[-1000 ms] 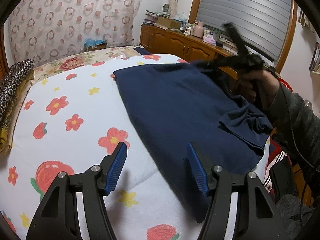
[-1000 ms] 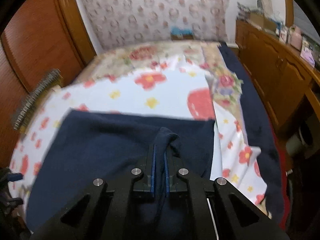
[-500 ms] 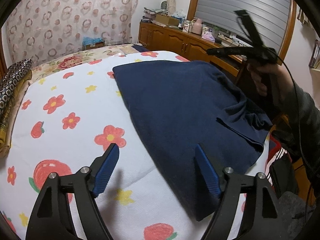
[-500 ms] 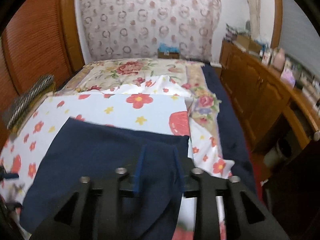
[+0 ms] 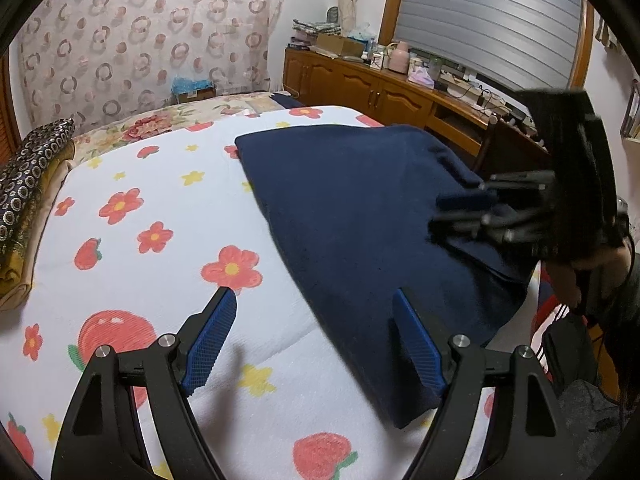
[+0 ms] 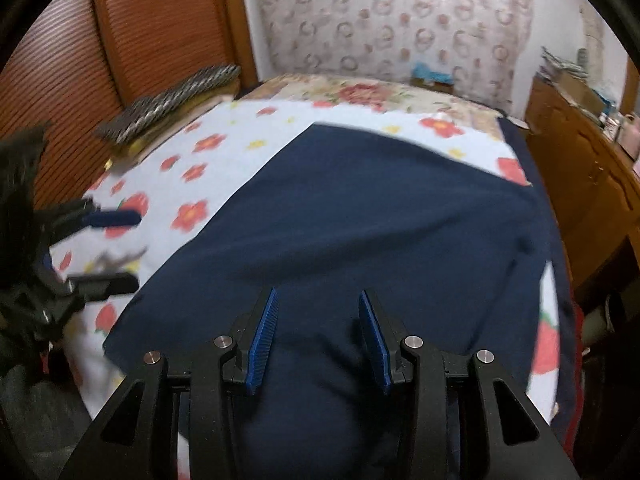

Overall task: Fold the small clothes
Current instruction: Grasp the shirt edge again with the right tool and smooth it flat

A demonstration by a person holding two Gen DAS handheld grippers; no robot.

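Note:
A dark navy garment (image 5: 360, 216) lies spread on the flowered white bedspread (image 5: 132, 208); it also fills the middle of the right wrist view (image 6: 360, 220). My left gripper (image 5: 316, 300) is open and empty, low over the garment's near left edge. My right gripper (image 6: 318, 296) is open and empty just above the garment's near end. It shows blurred in the left wrist view (image 5: 460, 208) over the rumpled right corner. The left gripper shows blurred at the left edge of the right wrist view (image 6: 116, 248).
A patterned dark cushion (image 5: 28, 164) lies at the bed's left side. A wooden cabinet (image 5: 392, 92) with clutter on top runs along the right of the bed. A wooden slatted door (image 6: 120, 40) stands on the far side. A curtained wall (image 5: 140, 40) is behind.
My right gripper let go of the garment's fold, opened, rose, then came back down over the garment's right end. My left gripper opened a little wider and stayed near the left edge.

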